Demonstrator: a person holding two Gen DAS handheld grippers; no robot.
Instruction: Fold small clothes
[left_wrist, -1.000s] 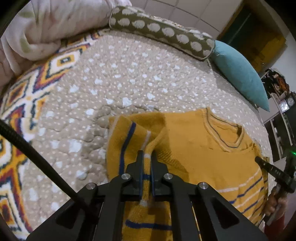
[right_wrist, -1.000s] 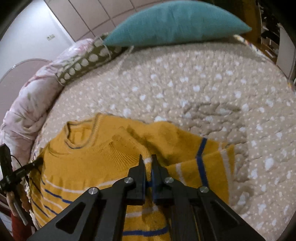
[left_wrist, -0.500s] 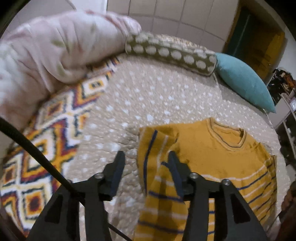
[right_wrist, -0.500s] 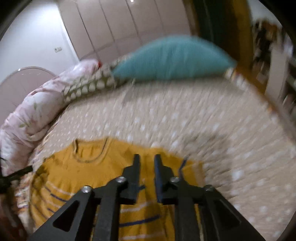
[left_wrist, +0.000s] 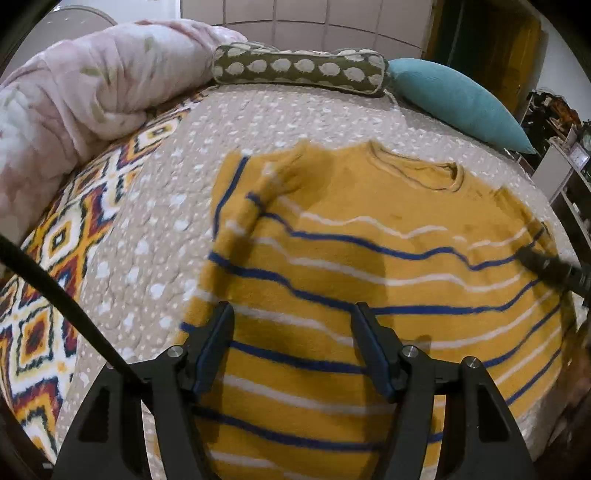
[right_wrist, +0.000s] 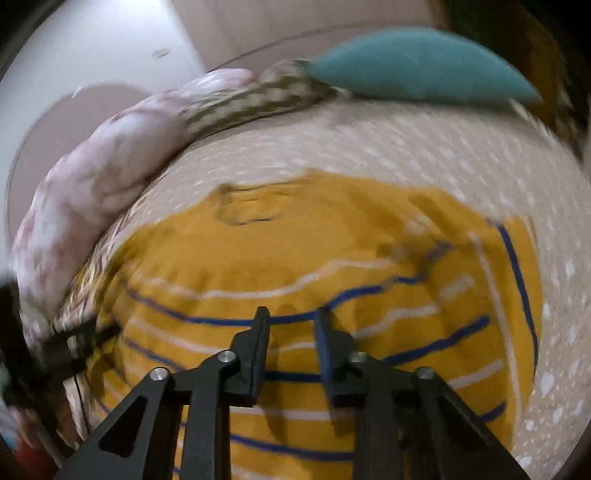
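A mustard-yellow sweater (left_wrist: 369, 266) with blue and white stripes lies flat on the bed, collar toward the pillows. One sleeve (left_wrist: 240, 221) is folded in along its left side; in the blurred right wrist view the other sleeve (right_wrist: 495, 295) lies folded along the sweater's (right_wrist: 295, 240) right side. My left gripper (left_wrist: 292, 308) hovers over the lower body of the sweater, its jaws opening wide with nothing gripped. My right gripper (right_wrist: 291, 312) hangs over the striped middle, its jaws closing, a narrow gap still between them and no cloth in it. Each gripper shows at the edge of the other's view.
The bed carries a beige dotted quilt (left_wrist: 258, 122) and a bright diamond-pattern blanket (left_wrist: 62, 240) on the left. A pink floral duvet (left_wrist: 92, 85), an olive spotted bolster (left_wrist: 299, 70) and a teal pillow (left_wrist: 454, 99) line the head end. Shelves (left_wrist: 565, 166) stand at the right.
Both grippers were shut on the sleeves and have let them go. The sleeves now lie folded on the sweater. Both grippers have drawn back toward the hem, the left jaws spread wide.
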